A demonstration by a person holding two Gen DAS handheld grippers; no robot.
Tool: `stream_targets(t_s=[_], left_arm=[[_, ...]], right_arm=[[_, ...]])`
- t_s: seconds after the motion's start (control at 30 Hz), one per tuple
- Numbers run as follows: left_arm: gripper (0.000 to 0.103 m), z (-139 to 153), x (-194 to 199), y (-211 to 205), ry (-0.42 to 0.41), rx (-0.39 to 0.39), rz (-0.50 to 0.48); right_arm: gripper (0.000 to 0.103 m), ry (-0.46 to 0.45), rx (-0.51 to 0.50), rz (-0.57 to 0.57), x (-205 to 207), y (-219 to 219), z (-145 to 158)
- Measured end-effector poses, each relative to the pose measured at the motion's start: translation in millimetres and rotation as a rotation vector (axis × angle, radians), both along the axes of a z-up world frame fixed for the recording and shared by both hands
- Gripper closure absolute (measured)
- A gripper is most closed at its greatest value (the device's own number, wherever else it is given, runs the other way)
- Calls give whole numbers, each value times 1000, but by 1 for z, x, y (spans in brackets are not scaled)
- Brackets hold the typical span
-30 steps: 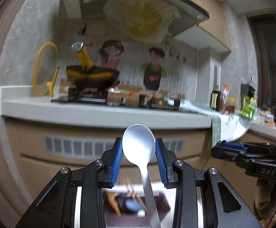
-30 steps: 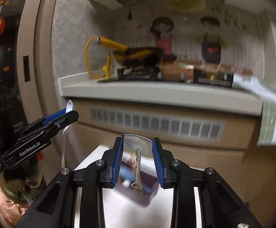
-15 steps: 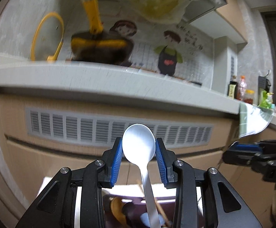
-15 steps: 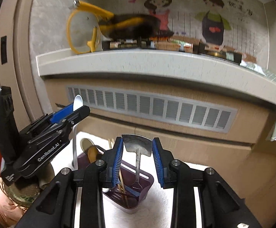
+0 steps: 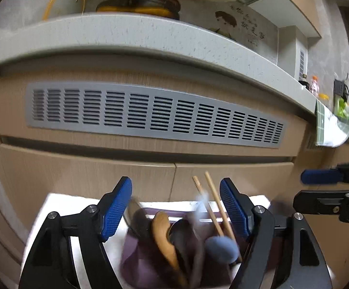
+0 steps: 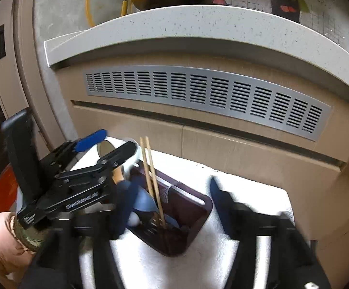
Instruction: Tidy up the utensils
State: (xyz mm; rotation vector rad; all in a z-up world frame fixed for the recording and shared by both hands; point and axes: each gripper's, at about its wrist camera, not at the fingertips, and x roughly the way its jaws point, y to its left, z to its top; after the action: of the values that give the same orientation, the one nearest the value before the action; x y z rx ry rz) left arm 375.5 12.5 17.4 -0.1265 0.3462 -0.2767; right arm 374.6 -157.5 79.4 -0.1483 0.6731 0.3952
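Your white cloth-covered surface sits below the cabinet front with its grey vent grille. On it stands the dark purple utensil holder, holding wooden chopsticks, a wooden spoon and blurred blue-grey utensils. Your left gripper hovers just above the holder, jaws wide apart and empty. Your right gripper also stands wide, nothing between its fingers.

- A home kitchen: a speckled countertop runs across the top.
- On it, a yellow-handled pan.
- Under it, a grey vent grille in wood-look cabinet fronts.
- Behind it, cartoon cook stickers on tile.
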Motion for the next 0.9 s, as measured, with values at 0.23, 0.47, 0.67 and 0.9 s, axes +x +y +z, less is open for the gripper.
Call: stream_targets(t_s=[0.23,0.47,0.67,0.9], left_arm=[[21,34,-50,28,20,-57,63],[8,39,-137,38,62,36,144],[0,17,-202,24,116,85,175],[0,-5,-245,7,194,111,195]], right_arm=[[25,-12,24,-54,-38,-9,1],[12,-44,49,-131,-107,-17,-8],[4,-92,52,-248,-167,-23,-28],[3,-116,46,-334,-215,-32,-51]])
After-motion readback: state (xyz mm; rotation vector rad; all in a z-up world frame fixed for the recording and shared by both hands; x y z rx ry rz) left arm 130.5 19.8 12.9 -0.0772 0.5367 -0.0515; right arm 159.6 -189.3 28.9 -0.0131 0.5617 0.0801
